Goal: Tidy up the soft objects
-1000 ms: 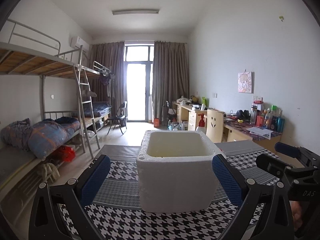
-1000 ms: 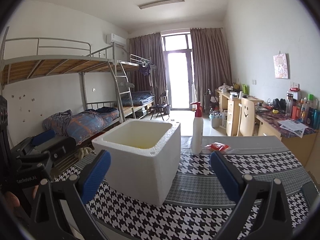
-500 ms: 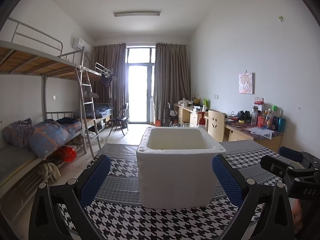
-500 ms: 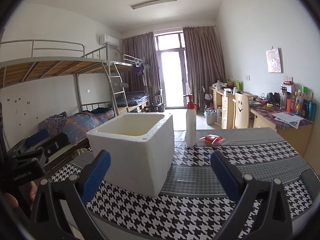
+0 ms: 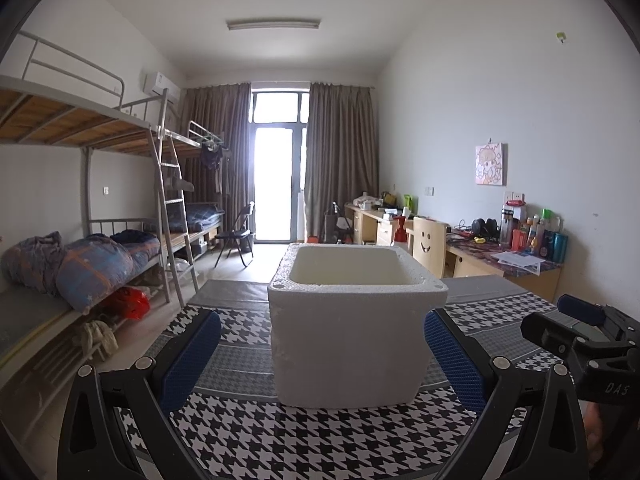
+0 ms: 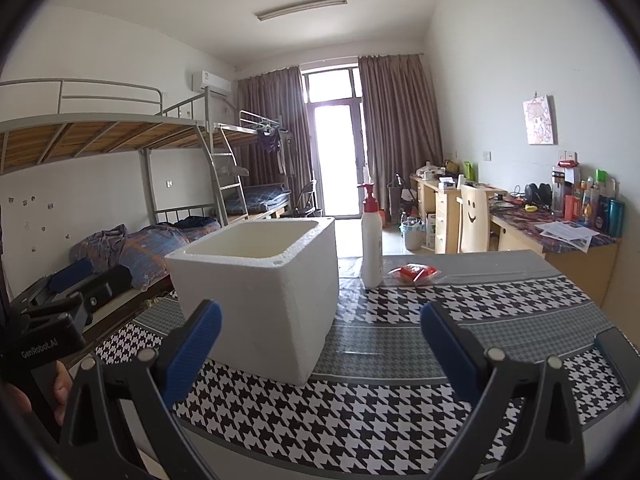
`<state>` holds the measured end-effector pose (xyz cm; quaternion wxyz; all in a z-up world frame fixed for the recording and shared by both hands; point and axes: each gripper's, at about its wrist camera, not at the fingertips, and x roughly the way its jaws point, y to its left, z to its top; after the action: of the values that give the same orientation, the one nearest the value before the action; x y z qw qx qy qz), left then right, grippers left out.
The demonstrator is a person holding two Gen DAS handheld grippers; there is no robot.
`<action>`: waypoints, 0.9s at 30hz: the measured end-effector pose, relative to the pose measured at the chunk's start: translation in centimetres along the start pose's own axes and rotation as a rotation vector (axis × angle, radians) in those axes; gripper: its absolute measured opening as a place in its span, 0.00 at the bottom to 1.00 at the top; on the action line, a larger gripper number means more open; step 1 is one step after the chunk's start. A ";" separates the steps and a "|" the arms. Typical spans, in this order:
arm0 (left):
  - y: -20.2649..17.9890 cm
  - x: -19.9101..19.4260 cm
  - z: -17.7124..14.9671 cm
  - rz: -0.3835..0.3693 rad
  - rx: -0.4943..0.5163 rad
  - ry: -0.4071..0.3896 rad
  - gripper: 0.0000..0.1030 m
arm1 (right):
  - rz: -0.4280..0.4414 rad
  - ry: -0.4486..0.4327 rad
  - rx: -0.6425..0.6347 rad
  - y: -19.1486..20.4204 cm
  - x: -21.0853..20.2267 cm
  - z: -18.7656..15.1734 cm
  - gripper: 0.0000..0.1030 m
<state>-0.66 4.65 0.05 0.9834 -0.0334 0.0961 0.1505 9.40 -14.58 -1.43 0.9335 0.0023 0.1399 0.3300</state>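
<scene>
A white foam box [image 5: 352, 320] stands open-topped on the houndstooth tablecloth [image 5: 280, 440]; it also shows in the right wrist view [image 6: 260, 292]. Its inside is mostly hidden. My left gripper [image 5: 322, 356] is open and empty, facing the box's near wall. My right gripper [image 6: 320, 344] is open and empty, to the right of the box. A small red soft packet [image 6: 416, 272] lies on the table beyond, beside a white pump bottle [image 6: 371, 248]. Each gripper shows at the edge of the other's view.
Bunk beds with bedding [image 5: 92, 264] stand at the left. Desks with bottles and papers [image 6: 576, 216] line the right wall. A wooden chair with a smiley face [image 5: 430, 244] stands behind the table.
Both grippers have dropped lower and tilted up, so the box rim now sits higher in view and less of its inside shows. Both stay open.
</scene>
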 end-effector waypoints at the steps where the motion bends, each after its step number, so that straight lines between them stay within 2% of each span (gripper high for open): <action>1: 0.1 -0.1 0.0 -0.003 0.000 0.001 0.99 | 0.003 0.001 -0.005 0.1 0.0 -0.1 0.98; 27: -0.3 0.0 -0.8 -0.023 0.009 0.037 0.99 | 0.003 0.005 -0.009 0.0 -0.4 -0.8 0.98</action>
<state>-0.73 4.28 -0.66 0.9832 -0.0329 0.1146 0.1380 8.83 -14.88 -2.13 0.9327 -0.0025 0.1408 0.3320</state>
